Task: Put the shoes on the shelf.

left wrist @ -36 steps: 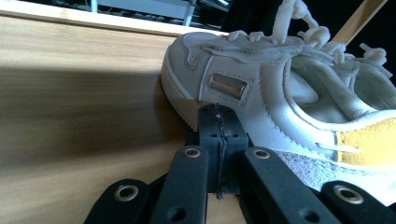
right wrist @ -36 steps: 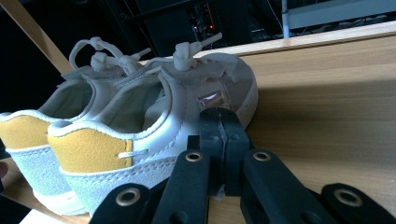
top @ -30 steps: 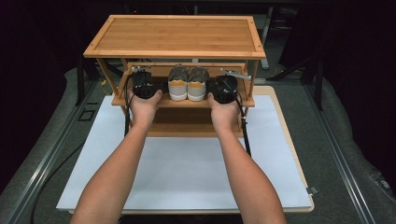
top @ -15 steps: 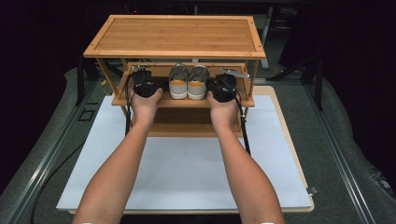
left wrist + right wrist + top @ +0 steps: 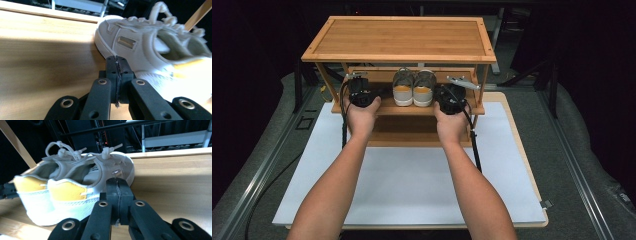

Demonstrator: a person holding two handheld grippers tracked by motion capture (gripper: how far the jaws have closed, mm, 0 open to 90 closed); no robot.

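A pair of pale sneakers [image 5: 413, 88] with yellow heel tabs, side by side on the middle shelf [image 5: 389, 106] of a wooden rack [image 5: 402, 40], heels toward the person, toes toward the dark back of the room. In the left gripper view, the left-hand shoe [image 5: 150, 47] close beside the jaws, laces bunched on top, a small metal tag on its side, sole flat on the wood. In the right gripper view, both shoes [image 5: 72, 182] to the left of the jaws, yellow heels nearest, white laces knotted above.

Flanking the pair, two grippers level with that shelf: left gripper [image 5: 358, 93] just off the left shoe, right gripper [image 5: 449, 100] just off the right shoe. Whether either touches a shoe, not clear. Both sets of black jaws pressed together, pad against pad, nothing between them: left [image 5: 116, 67], right [image 5: 117, 191].

Behind each gripper, a hand [image 5: 360, 116] and bare forearm in from the near edge, black cables trailing down. Beneath the rack, a table with a white mat [image 5: 402, 185] framed in light wood, grey floor around it, darkness beyond.
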